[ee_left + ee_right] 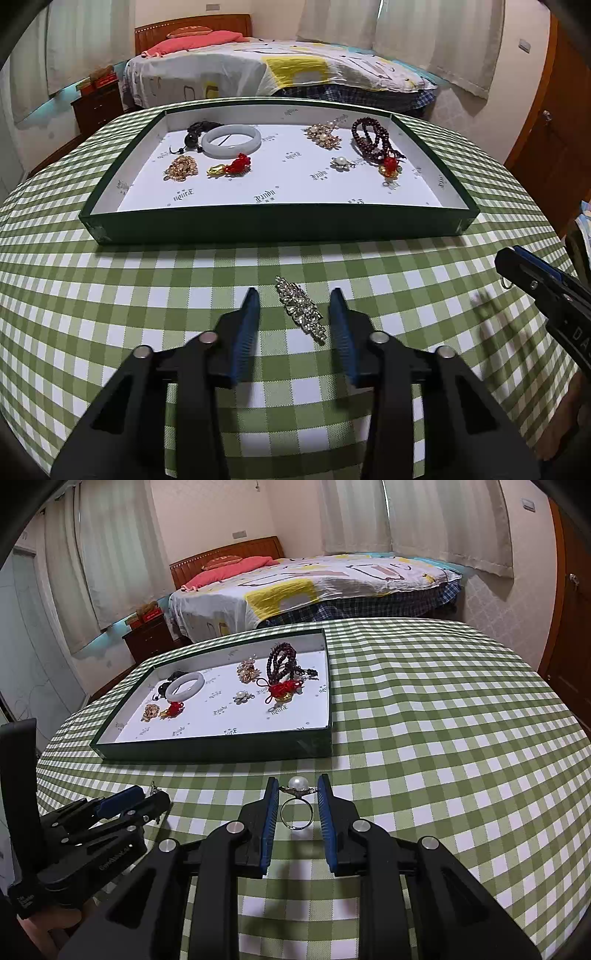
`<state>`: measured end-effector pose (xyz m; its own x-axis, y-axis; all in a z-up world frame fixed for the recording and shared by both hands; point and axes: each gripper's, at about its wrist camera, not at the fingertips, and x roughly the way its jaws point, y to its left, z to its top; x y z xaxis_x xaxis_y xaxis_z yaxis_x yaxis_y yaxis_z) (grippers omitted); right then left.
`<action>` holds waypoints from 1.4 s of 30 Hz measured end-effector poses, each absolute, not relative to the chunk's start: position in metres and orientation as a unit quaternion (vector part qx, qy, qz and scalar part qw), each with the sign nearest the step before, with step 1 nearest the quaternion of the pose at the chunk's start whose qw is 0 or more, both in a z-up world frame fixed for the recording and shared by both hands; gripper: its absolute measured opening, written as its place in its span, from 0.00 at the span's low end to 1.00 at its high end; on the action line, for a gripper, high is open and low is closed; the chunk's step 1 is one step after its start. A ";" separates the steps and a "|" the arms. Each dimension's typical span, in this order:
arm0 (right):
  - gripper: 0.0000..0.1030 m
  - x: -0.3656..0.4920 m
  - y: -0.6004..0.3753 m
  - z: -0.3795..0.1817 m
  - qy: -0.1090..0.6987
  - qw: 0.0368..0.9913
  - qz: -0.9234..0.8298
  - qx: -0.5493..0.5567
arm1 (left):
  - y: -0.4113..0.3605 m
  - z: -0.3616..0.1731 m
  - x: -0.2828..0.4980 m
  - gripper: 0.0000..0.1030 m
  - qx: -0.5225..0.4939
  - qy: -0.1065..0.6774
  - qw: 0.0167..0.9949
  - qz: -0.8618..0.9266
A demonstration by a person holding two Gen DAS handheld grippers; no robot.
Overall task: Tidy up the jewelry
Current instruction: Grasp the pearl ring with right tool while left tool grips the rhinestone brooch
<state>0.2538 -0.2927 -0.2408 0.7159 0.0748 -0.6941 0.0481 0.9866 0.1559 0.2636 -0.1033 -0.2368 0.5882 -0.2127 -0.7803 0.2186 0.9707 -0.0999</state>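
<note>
Two handheld grippers over a green checked tablecloth [110, 295]

The right gripper [298, 788] is clamped on a pearl ring [297, 801]; the left gripper [295, 306] has its fingers apart either side of a rhinestone brooch [301, 309] lying before the jewelry tray [280, 223]

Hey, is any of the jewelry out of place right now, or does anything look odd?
Yes. A rhinestone brooch lies on the checked tablecloth outside the green tray, between the left gripper pads, untouched. The right gripper holds a pearl ring. Nothing looks damaged or spilled.
</note>
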 end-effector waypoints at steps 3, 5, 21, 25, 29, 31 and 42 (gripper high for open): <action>0.22 0.255 -0.291 -0.241 0.378 0.923 0.007 0.078 | -0.102 -0.237 0.263 0.19 0.001 0.438 0.889 -0.131; 0.22 0.255 -0.290 -0.242 0.379 0.922 0.008 0.076 | -0.102 -0.237 0.263 0.18 -0.003 0.438 0.889 -0.134; 0.22 0.256 -0.284 -0.247 0.382 0.922 0.010 0.068 | -0.095 -0.232 0.257 0.12 -0.012 0.425 0.893 -0.149; 0.22 0.256 -0.284 -0.247 0.382 0.921 0.010 0.068 | -0.094 -0.229 0.255 0.12 -0.012 0.421 0.895 -0.150; 0.22 0.256 -0.282 -0.248 0.383 0.921 0.012 0.066 | -0.093 -0.225 0.252 0.12 -0.010 0.415 0.897 -0.151; 0.22 0.256 -0.280 -0.249 0.384 0.921 0.013 0.065 | -0.092 -0.223 0.252 0.12 -0.009 0.411 0.899 -0.150; 0.22 0.251 -0.272 -0.239 0.366 0.929 0.022 0.058 | -0.086 -0.206 0.248 0.12 -0.010 0.390 0.908 -0.153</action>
